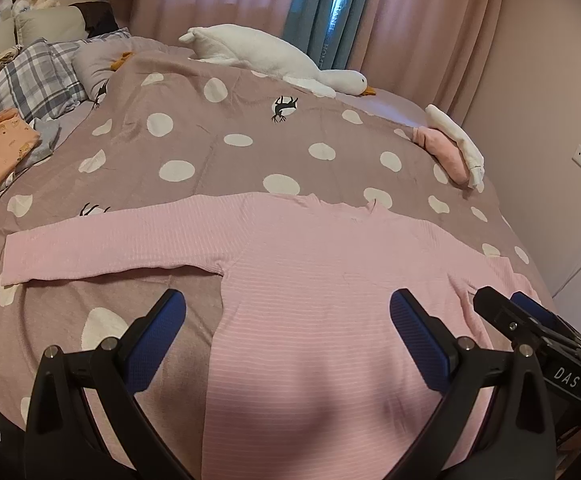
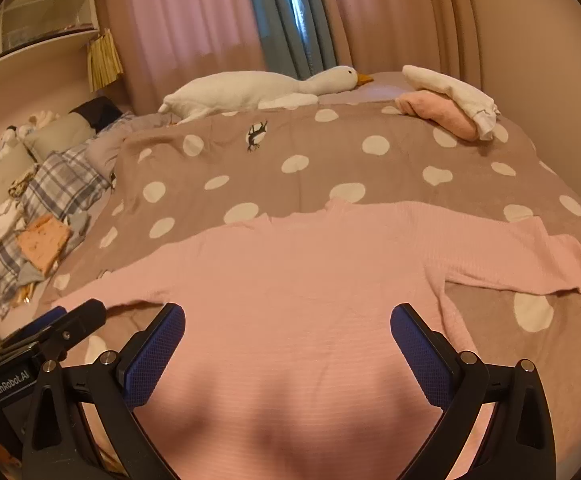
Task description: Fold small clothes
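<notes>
My left tongs (image 1: 286,336) and right tongs (image 2: 288,344) hover spread wide, empty, over the pink top (image 1: 330,300), which lies flat on the spotted blanket (image 1: 194,140), sleeves out to both sides.

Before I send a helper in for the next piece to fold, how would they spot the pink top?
Start at the bed's dotted blanket. On its near half lies the pink top, spread flat with both sleeves out. Unlike the folded pink bundle at the far corner, it is unfolded, finely striped, and directly ahead of both tongs.
</notes>
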Demonstrator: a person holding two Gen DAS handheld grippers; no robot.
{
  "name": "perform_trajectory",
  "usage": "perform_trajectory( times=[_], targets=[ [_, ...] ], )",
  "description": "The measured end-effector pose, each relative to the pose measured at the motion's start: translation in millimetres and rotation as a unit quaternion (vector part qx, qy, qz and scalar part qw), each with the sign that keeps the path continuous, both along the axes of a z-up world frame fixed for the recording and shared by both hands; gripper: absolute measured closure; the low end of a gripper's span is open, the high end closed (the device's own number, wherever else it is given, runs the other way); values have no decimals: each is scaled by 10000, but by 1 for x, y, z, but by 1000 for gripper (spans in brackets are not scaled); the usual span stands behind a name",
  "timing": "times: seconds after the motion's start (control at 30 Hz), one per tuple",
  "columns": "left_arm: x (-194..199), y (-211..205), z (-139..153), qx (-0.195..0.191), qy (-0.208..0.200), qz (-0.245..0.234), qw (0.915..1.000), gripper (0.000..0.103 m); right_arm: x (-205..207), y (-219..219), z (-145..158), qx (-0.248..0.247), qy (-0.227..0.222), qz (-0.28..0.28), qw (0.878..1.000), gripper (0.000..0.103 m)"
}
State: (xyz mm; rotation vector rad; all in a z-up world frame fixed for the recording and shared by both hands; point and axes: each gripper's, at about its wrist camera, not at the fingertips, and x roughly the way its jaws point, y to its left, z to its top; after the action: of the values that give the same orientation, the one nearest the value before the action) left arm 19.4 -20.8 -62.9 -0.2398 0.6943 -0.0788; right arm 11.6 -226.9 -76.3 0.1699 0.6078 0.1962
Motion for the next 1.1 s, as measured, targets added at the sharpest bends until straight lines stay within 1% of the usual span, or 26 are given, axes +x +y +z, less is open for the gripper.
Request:
perform_trajectory(
  times=[0.77, 1.07, 1.1],
  targets=[
    [10, -2, -13, -139, 202, -126, 9996, 1, 5, -9, -4, 22, 97, -211, 9997, 1],
    [20, -10, -26, -215, 446, -261, 9984, 2, 11, -25, -8, 136, 147, -402, 9990, 1],
    [22, -11, -28, -239, 478, -298, 9981, 2, 12, -28, -7, 182, 137, -431, 9988, 4]
  ],
)
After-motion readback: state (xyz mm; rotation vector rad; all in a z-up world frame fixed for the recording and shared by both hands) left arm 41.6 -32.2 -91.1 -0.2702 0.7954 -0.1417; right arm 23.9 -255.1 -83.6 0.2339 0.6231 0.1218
